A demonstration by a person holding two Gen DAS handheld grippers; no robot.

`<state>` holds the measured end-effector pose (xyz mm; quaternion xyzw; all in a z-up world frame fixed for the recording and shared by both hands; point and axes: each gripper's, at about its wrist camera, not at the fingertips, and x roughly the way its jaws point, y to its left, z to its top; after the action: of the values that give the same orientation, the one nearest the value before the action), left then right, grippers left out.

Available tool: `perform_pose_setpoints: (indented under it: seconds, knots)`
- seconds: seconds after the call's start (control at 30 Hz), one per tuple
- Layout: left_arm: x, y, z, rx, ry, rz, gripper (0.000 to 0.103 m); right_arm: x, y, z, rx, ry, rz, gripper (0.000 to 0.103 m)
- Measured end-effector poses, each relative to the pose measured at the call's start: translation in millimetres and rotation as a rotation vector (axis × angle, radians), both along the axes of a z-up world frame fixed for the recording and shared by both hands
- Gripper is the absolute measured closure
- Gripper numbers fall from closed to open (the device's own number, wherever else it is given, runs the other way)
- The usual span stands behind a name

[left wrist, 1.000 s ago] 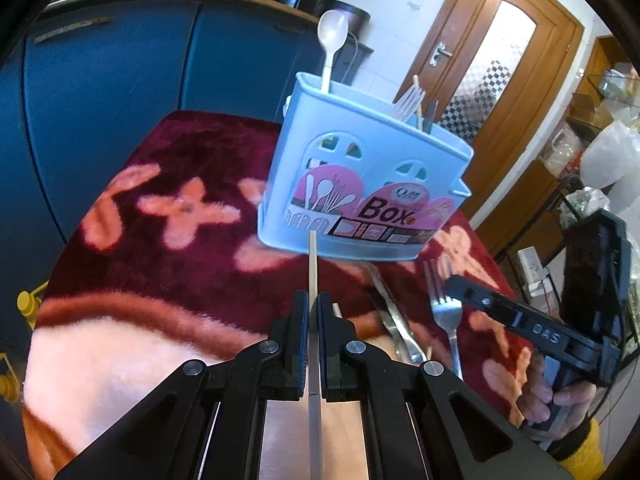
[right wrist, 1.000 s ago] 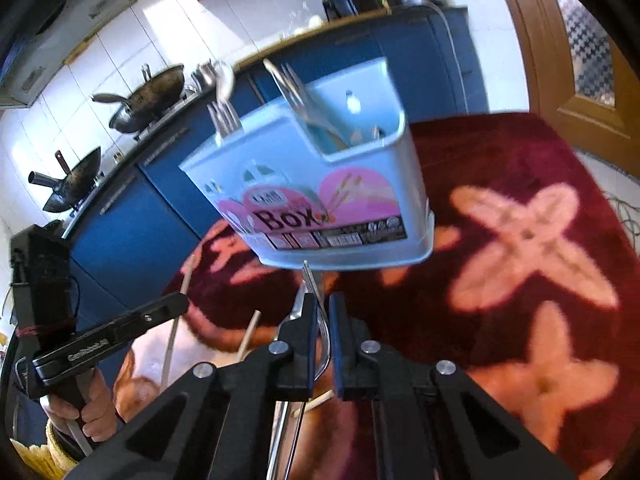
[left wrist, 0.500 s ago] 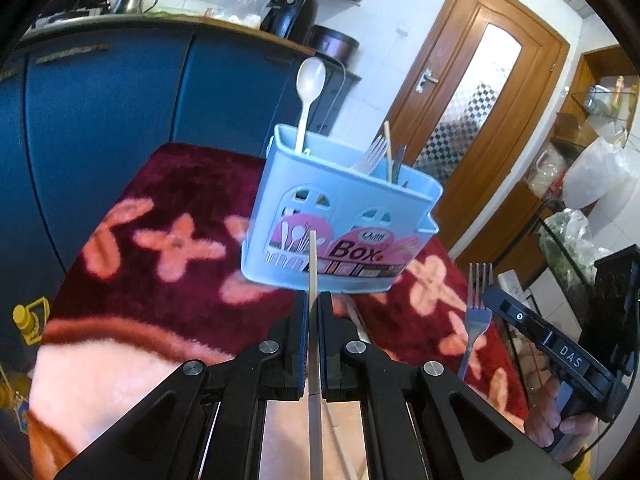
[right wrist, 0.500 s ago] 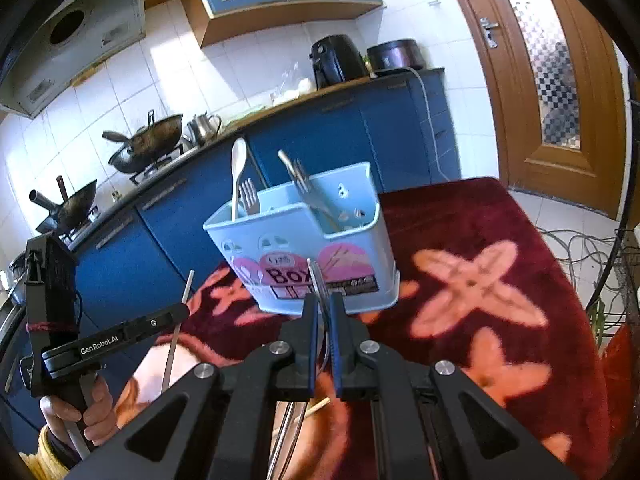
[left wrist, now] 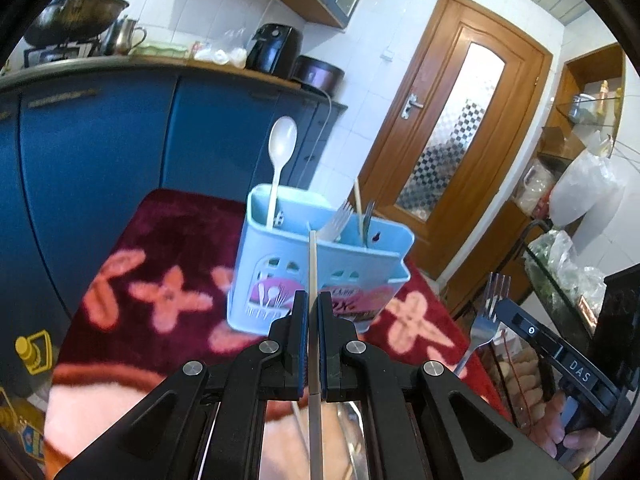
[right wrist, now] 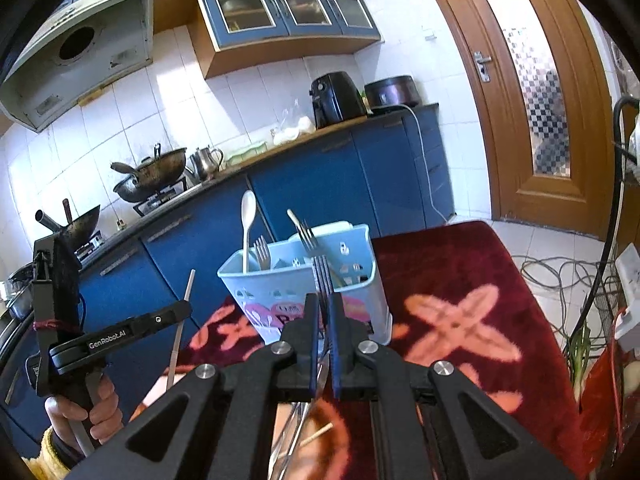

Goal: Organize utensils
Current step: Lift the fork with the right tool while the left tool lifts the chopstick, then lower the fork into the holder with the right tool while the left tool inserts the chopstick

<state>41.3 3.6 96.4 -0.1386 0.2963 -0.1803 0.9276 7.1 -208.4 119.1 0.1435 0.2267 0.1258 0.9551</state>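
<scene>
While I hold both claws above the red flowered cloth, this is what each camera gives me.

Left wrist view
- Open room: the red flowered cloth (left wrist: pixel 176 232) lies bare to the left of the blue utensil box (left wrist: pixel 316 276); the blue cabinets (left wrist: pixel 120 152) close off the far left, and the wooden door (left wrist: pixel 460 128) stands behind to the right.
- My left claw (left wrist: pixel 313 312): clamped tight on a thin pale chopstick (left wrist: pixel 313 264), which runs straight up between the pads.
- Chopstick against box: its tip lines up with the box's near rim; I cannot tell how far short of the box it is.
- Box contents: a white spoon (left wrist: pixel 282 144) stands upright in the left compartment; a fork and other pieces lean in the right one.
- My right claw (left wrist: pixel 500 304): at the right edge, off the cloth's side, carrying a metal fork (left wrist: pixel 486 312) with tines up.

Right wrist view
- Open room: the cloth (right wrist: pixel 460 280) is bare to the right of the box (right wrist: pixel 304 280); cables lie on the floor (right wrist: pixel 560 264) beyond its edge.
- My right claw (right wrist: pixel 325 312): pinched shut on the fork (right wrist: pixel 322 276), whose tines rise in front of the box's middle.
- My left claw (right wrist: pixel 186 308): to the left, well apart from the box, chopstick (right wrist: pixel 182 320) pointing up; my hand (right wrist: pixel 86 416) grips its handle.
</scene>
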Motion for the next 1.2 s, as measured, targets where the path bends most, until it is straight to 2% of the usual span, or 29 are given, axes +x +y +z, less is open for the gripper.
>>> perform_pose_setpoints:
  seconds: [0.17,0.37,0.6,0.93,1.2]
  knots:
    - [6,-1,15,-0.008,-0.035,0.008,0.099,1,0,16,-0.032,-0.04,-0.02,0.097]
    - [17,-4,39,0.003,-0.122,0.028,0.099,4,-1,38,-0.069,-0.088,-0.046,0.097]
    - [36,0,59,-0.01,-0.207,0.096,0.099,14,-4,54,-0.107,-0.122,-0.073,0.097]
    - [72,9,72,-0.033,-0.299,0.173,0.099,34,-10,70,-0.129,-0.141,-0.111,0.097]
    - [100,-2,74,-0.027,-0.372,0.199,0.099,56,-22,84,-0.141,-0.161,-0.168,0.097]
